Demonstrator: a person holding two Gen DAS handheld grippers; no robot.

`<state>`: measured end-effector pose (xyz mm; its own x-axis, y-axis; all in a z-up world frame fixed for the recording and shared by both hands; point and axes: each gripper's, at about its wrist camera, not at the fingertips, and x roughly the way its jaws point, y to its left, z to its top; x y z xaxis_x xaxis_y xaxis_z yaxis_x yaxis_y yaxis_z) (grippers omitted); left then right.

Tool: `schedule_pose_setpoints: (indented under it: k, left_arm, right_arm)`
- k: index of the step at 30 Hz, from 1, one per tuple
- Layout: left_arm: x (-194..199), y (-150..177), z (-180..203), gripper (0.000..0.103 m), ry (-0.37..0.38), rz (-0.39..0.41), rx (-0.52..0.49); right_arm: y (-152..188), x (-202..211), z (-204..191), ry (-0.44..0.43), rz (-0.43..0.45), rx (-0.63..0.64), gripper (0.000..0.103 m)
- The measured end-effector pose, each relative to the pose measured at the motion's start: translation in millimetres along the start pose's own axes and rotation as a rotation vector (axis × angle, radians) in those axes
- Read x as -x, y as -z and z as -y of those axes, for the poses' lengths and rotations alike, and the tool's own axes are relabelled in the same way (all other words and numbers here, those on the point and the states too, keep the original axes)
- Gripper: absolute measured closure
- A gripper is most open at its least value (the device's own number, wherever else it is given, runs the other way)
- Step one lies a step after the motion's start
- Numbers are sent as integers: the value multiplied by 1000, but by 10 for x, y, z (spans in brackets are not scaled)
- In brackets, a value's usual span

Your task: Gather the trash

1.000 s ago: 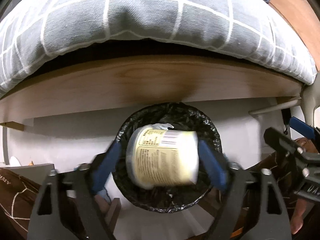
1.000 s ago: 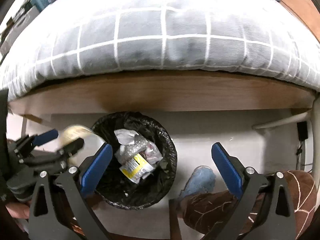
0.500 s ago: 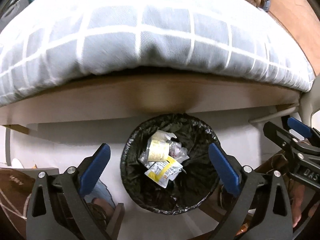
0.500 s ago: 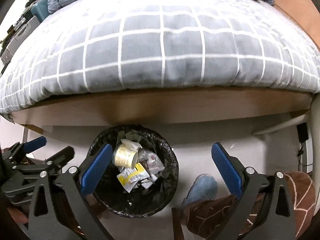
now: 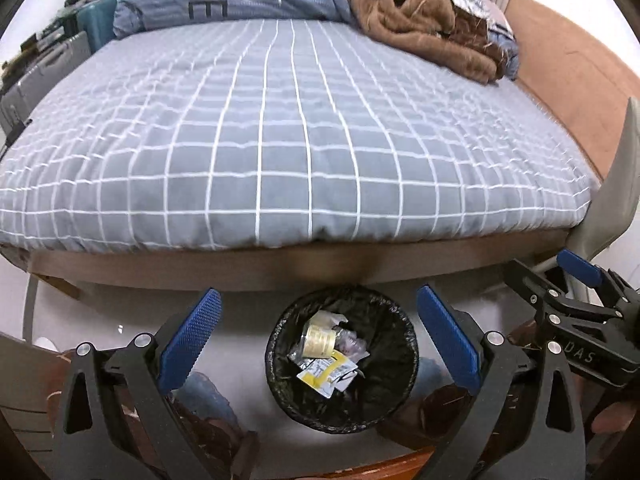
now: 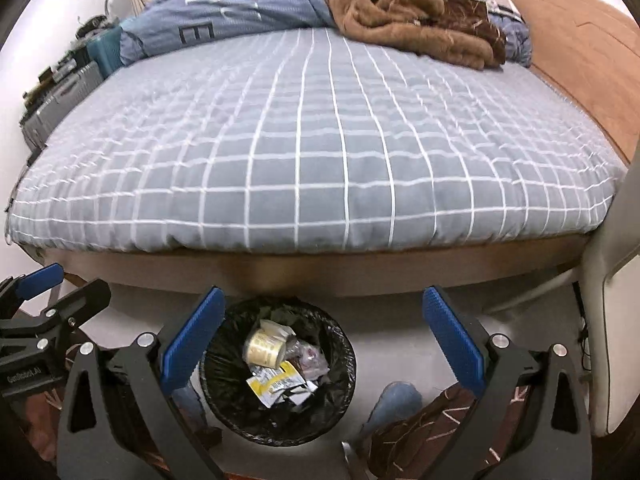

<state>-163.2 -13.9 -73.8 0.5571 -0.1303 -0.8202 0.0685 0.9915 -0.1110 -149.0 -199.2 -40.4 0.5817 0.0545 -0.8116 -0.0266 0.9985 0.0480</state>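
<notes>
Left wrist view shows a big bed with a soft grey quilt with white squares (image 5: 280, 140). Below it stands a round bin with a crinkly black plastic bag (image 5: 396, 364). Inside lies a small pale yellow paper tub (image 5: 318, 340), light and easy to squash, best held round its sides. The left gripper (image 5: 318, 340) is wide open and empty, and so is the right gripper (image 6: 320, 344)
</notes>
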Motion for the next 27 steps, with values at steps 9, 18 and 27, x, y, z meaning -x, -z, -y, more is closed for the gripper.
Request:
schedule_pose_setpoints:
  k: [9, 18, 27]
  left_arm:
    - [469, 96, 14, 6, 7, 75, -3]
    - [792, 177, 18, 6, -17, 112, -18]
    - [895, 180, 36, 6, -29, 127, -23]
  right_arm:
    - [31, 557, 0, -9, 82, -2, 8]
    - [120, 1013, -131, -15, 144, 30, 8]
    - [97, 1115, -143, -20, 159, 25, 8]
